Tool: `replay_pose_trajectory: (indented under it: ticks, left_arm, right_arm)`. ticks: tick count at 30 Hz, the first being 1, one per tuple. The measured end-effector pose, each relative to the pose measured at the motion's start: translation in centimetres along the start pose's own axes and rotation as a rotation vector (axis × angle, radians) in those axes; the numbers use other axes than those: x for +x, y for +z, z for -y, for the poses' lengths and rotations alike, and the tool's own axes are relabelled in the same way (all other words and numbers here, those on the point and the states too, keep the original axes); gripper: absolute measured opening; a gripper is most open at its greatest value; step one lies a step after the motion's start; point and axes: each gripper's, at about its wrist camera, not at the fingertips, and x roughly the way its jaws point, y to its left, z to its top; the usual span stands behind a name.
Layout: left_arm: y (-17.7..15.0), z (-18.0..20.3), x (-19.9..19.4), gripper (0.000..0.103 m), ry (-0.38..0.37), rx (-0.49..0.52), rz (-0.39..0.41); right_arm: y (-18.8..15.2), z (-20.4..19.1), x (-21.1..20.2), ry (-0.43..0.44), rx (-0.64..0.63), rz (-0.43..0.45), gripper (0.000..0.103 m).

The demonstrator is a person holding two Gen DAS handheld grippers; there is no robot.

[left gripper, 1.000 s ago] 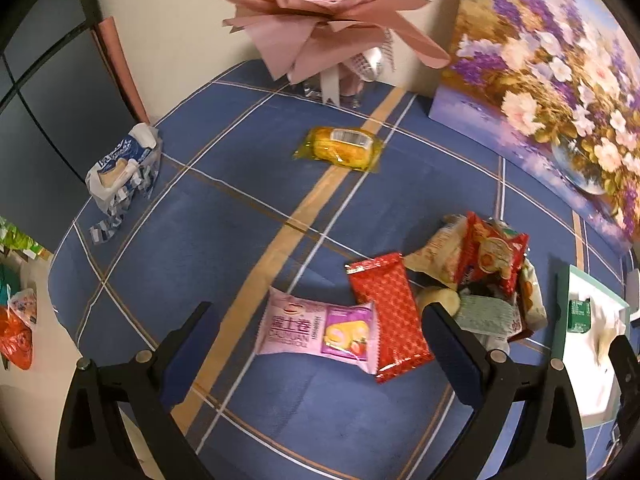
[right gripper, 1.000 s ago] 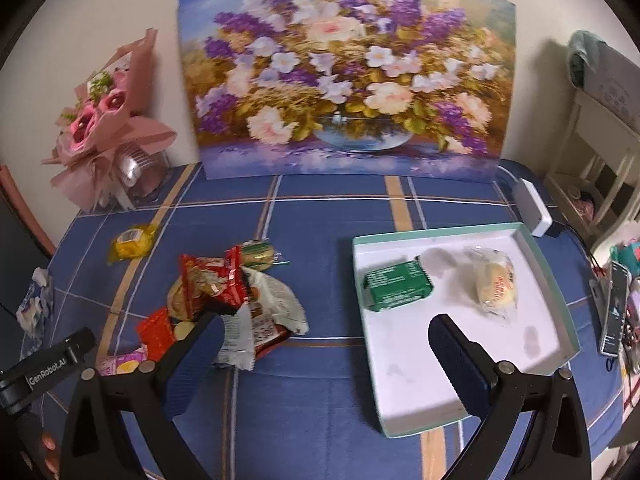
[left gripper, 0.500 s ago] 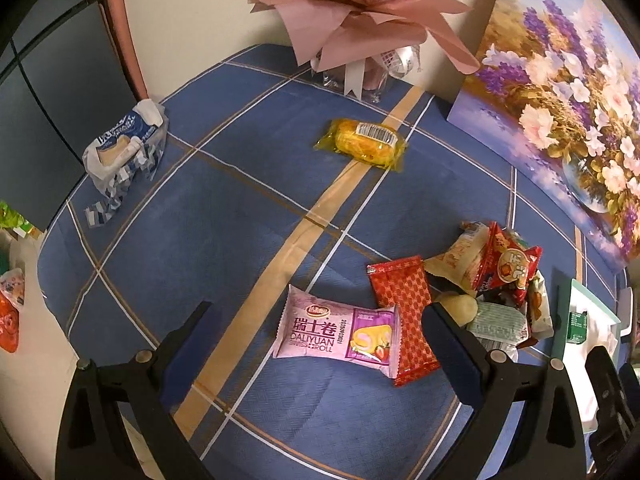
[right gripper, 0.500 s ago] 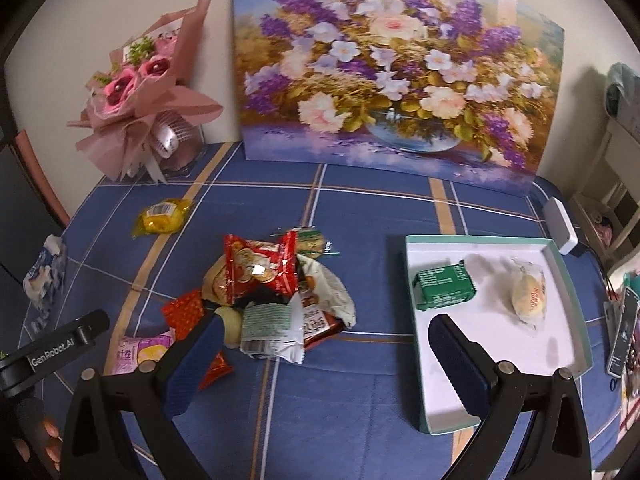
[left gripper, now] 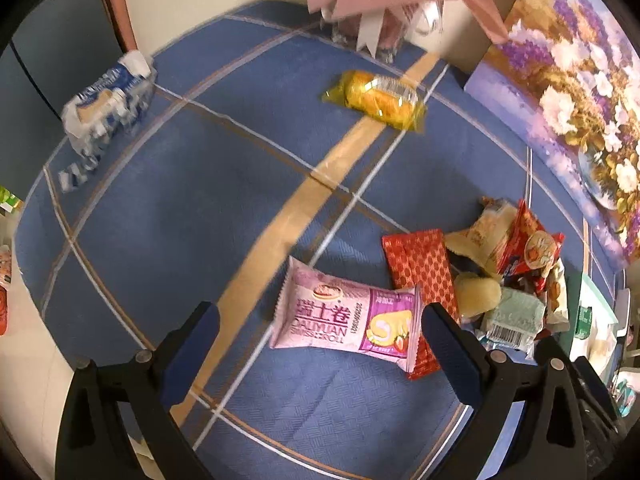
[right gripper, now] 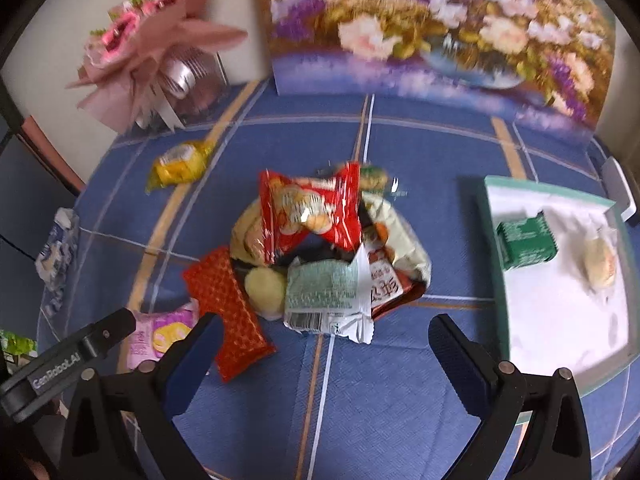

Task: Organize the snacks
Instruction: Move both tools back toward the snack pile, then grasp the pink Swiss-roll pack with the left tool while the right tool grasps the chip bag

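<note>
My left gripper (left gripper: 320, 320) is open, its fingers on either side of a pink swiss roll packet (left gripper: 346, 322) lying flat on the blue cloth. A red checked packet (left gripper: 420, 272) lies just right of it. My right gripper (right gripper: 324, 334) is open too, hovering just in front of a pale green packet (right gripper: 324, 296) at the near edge of the snack pile, topped by a red bag (right gripper: 310, 210). A white tray (right gripper: 560, 304) at the right holds a green packet (right gripper: 526, 238) and a wrapped bun (right gripper: 600, 260). A yellow cake packet (left gripper: 378, 98) lies apart, far back.
A pink bouquet (right gripper: 160, 44) and a flower painting (right gripper: 436, 28) stand at the back. A blue and white tissue pack (left gripper: 106, 106) lies near the left table edge. Bare blue cloth (left gripper: 180, 208) stretches left of the snacks.
Both grippers have moved forward and down toward the snacks. The pink packet now lies between the left fingers; the right gripper has swung left from the tray toward the pile.
</note>
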Motion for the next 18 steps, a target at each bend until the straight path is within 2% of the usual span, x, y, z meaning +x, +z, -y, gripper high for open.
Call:
replay_pose_trajectory:
  ticks: [4,9,18]
  left_arm:
    - [-0.3,0.8,2.6,0.101,-0.004,0.007,-0.068]
    - [-0.3,1.6,4.8,0.101,-0.024,0.005,-0.108]
    - [0.2,2.1,6.1,0.100,-0.003,-0.006,-0.110]
  right_arm:
    - [-0.2,0.0,1.9,0.012,0.001,-0.058,0.103]
    - [-0.2,0.8,4.0,-0.011,0.017,-0.094,0.103]
    - [0.3,0.8,6.1,-0.046,-0.014,-0.117,0.102]
